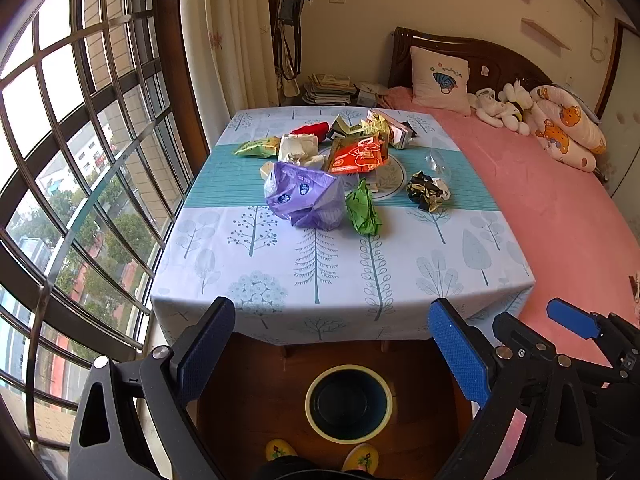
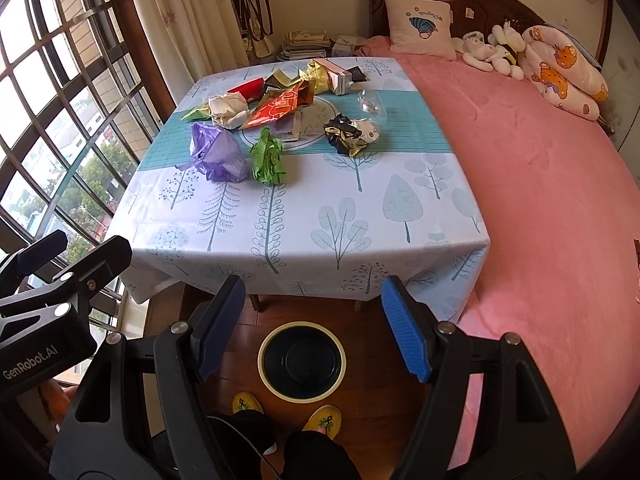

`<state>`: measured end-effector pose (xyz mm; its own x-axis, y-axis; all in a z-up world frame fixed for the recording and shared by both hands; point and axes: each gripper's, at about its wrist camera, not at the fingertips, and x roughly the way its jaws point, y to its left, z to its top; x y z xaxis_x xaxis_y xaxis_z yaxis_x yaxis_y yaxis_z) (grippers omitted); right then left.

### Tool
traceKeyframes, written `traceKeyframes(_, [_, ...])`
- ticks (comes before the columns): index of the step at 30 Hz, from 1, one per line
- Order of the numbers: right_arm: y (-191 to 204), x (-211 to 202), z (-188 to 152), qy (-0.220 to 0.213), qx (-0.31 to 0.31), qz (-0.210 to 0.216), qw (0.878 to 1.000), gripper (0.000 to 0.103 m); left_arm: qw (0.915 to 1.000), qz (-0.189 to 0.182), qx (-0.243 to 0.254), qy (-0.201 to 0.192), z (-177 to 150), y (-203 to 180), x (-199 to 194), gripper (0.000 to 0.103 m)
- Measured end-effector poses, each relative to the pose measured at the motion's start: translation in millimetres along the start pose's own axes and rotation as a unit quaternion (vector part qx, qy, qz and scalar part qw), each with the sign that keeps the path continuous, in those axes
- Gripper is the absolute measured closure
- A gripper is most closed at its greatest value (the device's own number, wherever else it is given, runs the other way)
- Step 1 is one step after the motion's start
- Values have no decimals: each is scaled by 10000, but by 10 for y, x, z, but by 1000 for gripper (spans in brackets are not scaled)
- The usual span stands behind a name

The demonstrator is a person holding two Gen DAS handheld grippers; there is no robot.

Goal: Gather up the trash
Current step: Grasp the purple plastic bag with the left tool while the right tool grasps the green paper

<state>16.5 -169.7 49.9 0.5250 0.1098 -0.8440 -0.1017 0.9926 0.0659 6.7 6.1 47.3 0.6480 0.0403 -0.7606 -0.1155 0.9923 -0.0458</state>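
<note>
The counter (image 1: 280, 264) wears a pale cloth printed with grey-blue trees and leaves, crossed by 1 teal striped band. On it lie a purple bag (image 1: 306, 196) with white marks, a bright green wrapper (image 1: 363, 210), a black, gold and white crumpled wrapper (image 1: 428, 191), an orange-red packet (image 1: 360, 156) with white line drawings, a white crumpled paper (image 1: 298, 148), a yellow-green packet (image 1: 256, 147) and a red piece (image 1: 310, 129). The bin (image 1: 348, 438) on the brown wooden floor has a cream rim and dark blue inside. The bed (image 1: 540, 200) is pink. Both tongs carry blue pads (image 1: 460, 356) on black frames.
</note>
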Motion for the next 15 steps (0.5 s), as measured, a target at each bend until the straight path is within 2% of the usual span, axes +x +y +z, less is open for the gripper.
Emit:
traceKeyframes(8, [60, 117, 265, -6, -95, 352, 9993, 34, 9999, -83, 96, -75, 259, 100, -102, 4])
traceKeyframes(13, [93, 373, 528, 165, -37, 524, 9985, 34, 9999, -31, -153, -34, 638, 360, 59, 4])
traceKeyframes(15, [107, 532, 659, 247, 23, 519, 9983, 34, 9995, -62, -301, 99, 851, 504, 220, 4])
